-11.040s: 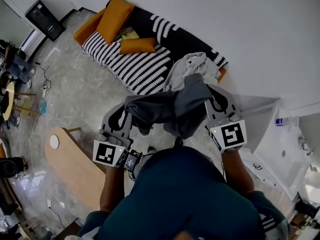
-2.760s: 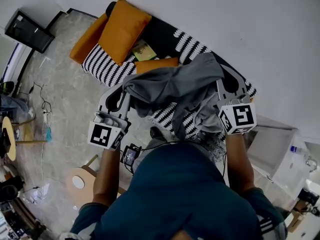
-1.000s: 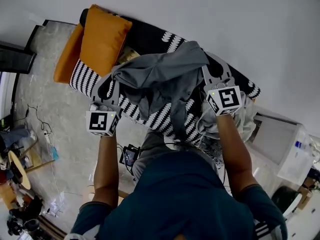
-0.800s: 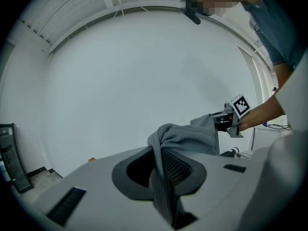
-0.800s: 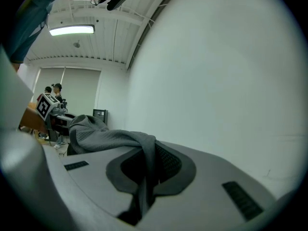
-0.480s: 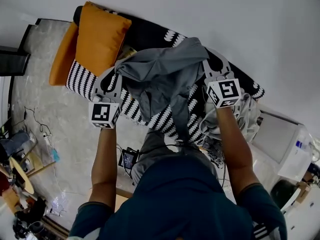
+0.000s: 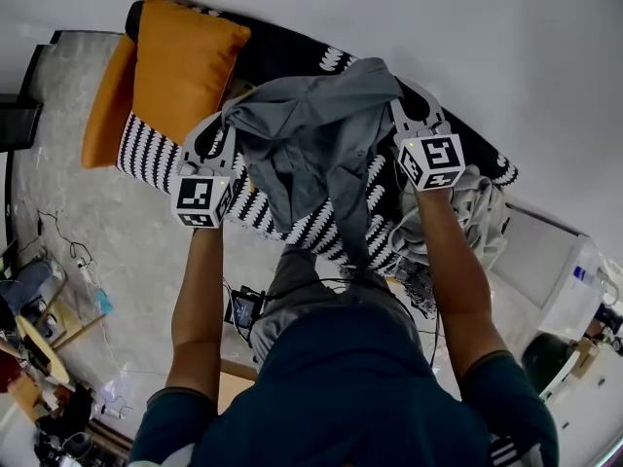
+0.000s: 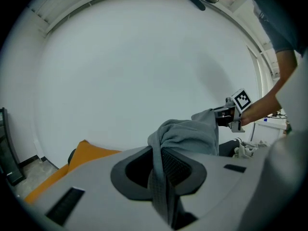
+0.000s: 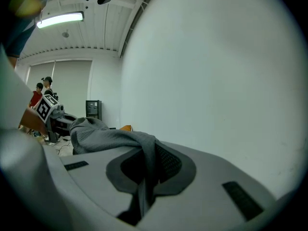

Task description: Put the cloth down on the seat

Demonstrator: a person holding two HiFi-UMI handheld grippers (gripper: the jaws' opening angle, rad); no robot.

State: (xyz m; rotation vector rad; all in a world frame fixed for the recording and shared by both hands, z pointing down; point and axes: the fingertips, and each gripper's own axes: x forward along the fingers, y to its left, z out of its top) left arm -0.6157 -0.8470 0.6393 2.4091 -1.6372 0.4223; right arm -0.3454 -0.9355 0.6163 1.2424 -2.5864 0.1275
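We hold the grey cloth (image 7: 311,139) spread between both tools, over the black-and-white striped sofa (image 7: 146,149). The left hand-held gripper (image 7: 232,129) is clamped on the cloth's left edge, with fabric pinched tight between its jaws. The right hand-held gripper (image 7: 397,100) is clamped on the right edge the same way. The cloth sags in the middle and a long fold hangs down across the seat front. We cannot tell whether it touches the seat. An orange cushion (image 7: 180,61) sits on the sofa left of the left gripper. A pale crumpled garment (image 7: 477,212) lies at the sofa's right end.
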